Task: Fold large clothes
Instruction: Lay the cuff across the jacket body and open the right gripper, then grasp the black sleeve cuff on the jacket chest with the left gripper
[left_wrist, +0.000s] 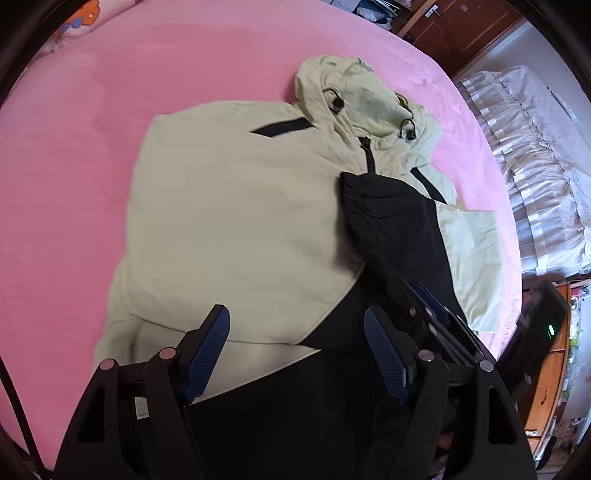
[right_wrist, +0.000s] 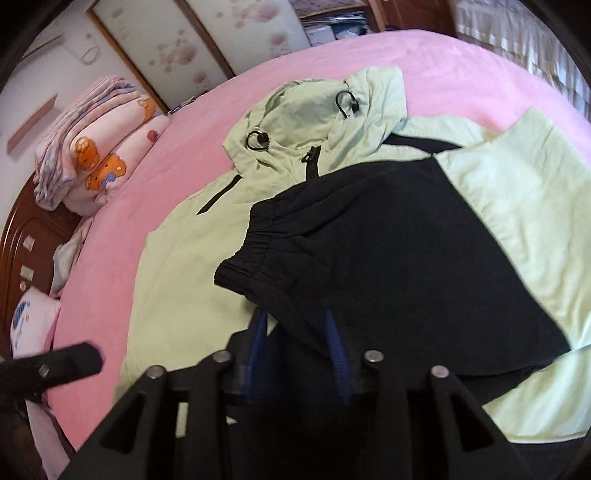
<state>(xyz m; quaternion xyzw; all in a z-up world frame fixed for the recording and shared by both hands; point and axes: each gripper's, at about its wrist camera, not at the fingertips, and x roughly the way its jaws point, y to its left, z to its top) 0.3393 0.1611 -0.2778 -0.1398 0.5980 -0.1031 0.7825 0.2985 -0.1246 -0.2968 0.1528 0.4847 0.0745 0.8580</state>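
1. The jacket (left_wrist: 236, 221) lies spread on the pink bed sheet (left_wrist: 110, 110), front side up, with the hood (left_wrist: 354, 92) toward the far end; it is pale green with black parts
2. One black sleeve (right_wrist: 369, 258) is folded across the chest, and its gathered elastic cuff (right_wrist: 255, 254) rests near the zipper (right_wrist: 312, 162)
3. The left gripper (left_wrist: 295, 347) hangs over the lower hem, where pale and black cloth meet; its blue pads (left_wrist: 207, 350) stand wide apart and nothing is between them
4. The right gripper (right_wrist: 299, 354) is low over the black sleeve, just behind the cuff; its fingers are partly open, the sleeve cloth lies between them, and I judge that the pads do not press on it
5. The cloth looks thin, light and soft, maybe a little slippery like a windbreaker, so I think it will sag and slide when lifted and will not keep a crease by itself
6. Good places to take hold are, in my opinion, the thicker edges: the hem, the cuff, the shoulder seam; a pinch in the middle of a panel would probably pull up only one layer
7. The cord toggles (right_wrist: 258, 140) on the hood are hard small parts, better to avoid them
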